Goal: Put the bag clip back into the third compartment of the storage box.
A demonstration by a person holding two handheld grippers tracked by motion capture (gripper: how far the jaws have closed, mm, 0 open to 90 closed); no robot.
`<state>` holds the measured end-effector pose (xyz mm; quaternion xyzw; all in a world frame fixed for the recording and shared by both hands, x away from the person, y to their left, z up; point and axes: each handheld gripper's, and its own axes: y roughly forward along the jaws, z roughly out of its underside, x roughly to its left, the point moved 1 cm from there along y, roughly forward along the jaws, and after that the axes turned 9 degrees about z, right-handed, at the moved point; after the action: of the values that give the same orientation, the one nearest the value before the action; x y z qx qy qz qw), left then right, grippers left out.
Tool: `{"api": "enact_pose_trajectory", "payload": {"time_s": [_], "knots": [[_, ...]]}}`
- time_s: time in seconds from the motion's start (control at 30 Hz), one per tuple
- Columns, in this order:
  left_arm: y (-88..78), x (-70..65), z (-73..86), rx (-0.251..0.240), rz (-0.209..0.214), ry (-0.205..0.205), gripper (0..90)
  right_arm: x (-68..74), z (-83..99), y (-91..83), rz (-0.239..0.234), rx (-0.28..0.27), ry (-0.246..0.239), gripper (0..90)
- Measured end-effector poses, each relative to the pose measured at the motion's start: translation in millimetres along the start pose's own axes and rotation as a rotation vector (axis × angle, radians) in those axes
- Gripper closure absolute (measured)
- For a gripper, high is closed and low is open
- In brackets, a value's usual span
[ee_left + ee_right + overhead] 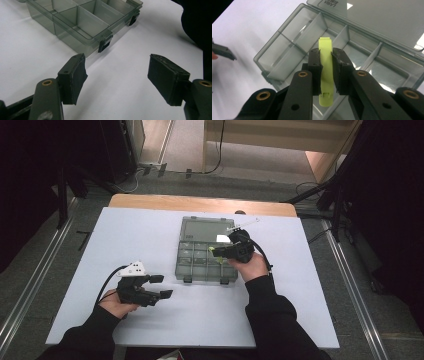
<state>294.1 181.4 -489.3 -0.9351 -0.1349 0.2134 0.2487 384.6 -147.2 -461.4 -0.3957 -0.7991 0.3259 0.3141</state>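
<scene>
the right gripper (220, 251) hangs over the smoky translucent plastic compartment box (192, 265) with its lid swung open flat behind it, and its fingers (315, 67) are clamped on a slim lime-green plastic clip (325, 71). the box sits near the middle of the white table (150, 330). in the right gripper view the clip is pinched across its middle, both ends sticking out past the pads, above the dividers of the box and not yet resting in any cell.

as a judgement, the work is about midway: the clip is picked up and carried over the open box, the lid is already out of the way, and what is left is to lower it into one compartment and let go. every cell that shows looks empty, so this seems an early piece. which cell it will go into i cannot tell.

the clip's long axis runs along the line of the fingers, away from the hand; its squared, notched tip points toward the far side of the box and the lid, while the rounded end with a small slot lies back toward the gripper body. it looks slightly curved along its length.

the left gripper (161, 286) rests low over the table, just beside the box's near left corner, fingers (72, 77) spread wide with nothing between them.
</scene>
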Motion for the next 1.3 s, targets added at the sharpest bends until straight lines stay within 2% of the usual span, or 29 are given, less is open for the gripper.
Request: {"api": "enact_pose_trajectory", "payload": {"time_s": [0.07,0.53,0.57,0.6,0.63,0.7,0.8,0.93,1.03,1.1,1.2,1.3], "knots": [[-0.8,-0.3,1.1,-0.003,-0.006,-0.003,30.1,-1.6,-1.3,2.4,-0.003,0.002,0.018,79.0],[-4.8,-1.3,6.3,-0.010,-0.015,-0.007,30.0,-10.5,-9.0,19.5,0.036,-0.005,0.061,78.4],[-4.7,-1.4,6.4,-0.008,-0.014,-0.005,30.0,-10.6,-8.9,20.4,0.044,-0.004,0.063,77.3],[-4.7,-1.6,6.5,-0.004,-0.010,-0.003,30.0,-10.9,-8.8,20.7,0.051,-0.009,0.062,71.3],[-4.6,-1.7,6.7,-0.002,-0.008,-0.003,30.0,-11.4,-9.1,20.3,0.049,-0.021,0.067,66.2],[-4.3,-1.8,6.8,0.003,-0.009,0.000,30.0,-11.7,-9.4,17.5,0.035,-0.042,0.075,62.3],[-4.3,-1.5,6.5,0.003,-0.008,-0.001,30.0,-10.9,-9.7,12.3,0.025,-0.079,0.053,52.8],[-4.7,-0.5,4.2,-0.003,-0.012,-0.008,30.0,-9.7,-8.9,9.9,-0.026,-0.102,0.020,41.7],[-5.2,0.8,2.6,-0.001,-0.003,-0.028,30.0,-8.5,-7.0,9.1,-0.066,-0.097,-0.001,40.3],[-5.0,1.1,2.4,-0.003,0.005,-0.036,27.7,-8.1,-6.0,7.9,-0.069,-0.096,-0.016,39.3],[-4.1,1.3,1.9,-0.004,-0.004,-0.034,27.7,-9.0,-5.0,3.9,-0.070,-0.109,-0.028,38.0],[-2.9,1.9,0.2,-0.005,-0.005,-0.030,27.7,-10.9,-2.0,-0.1,-0.080,-0.137,-0.041,35.8]]}}
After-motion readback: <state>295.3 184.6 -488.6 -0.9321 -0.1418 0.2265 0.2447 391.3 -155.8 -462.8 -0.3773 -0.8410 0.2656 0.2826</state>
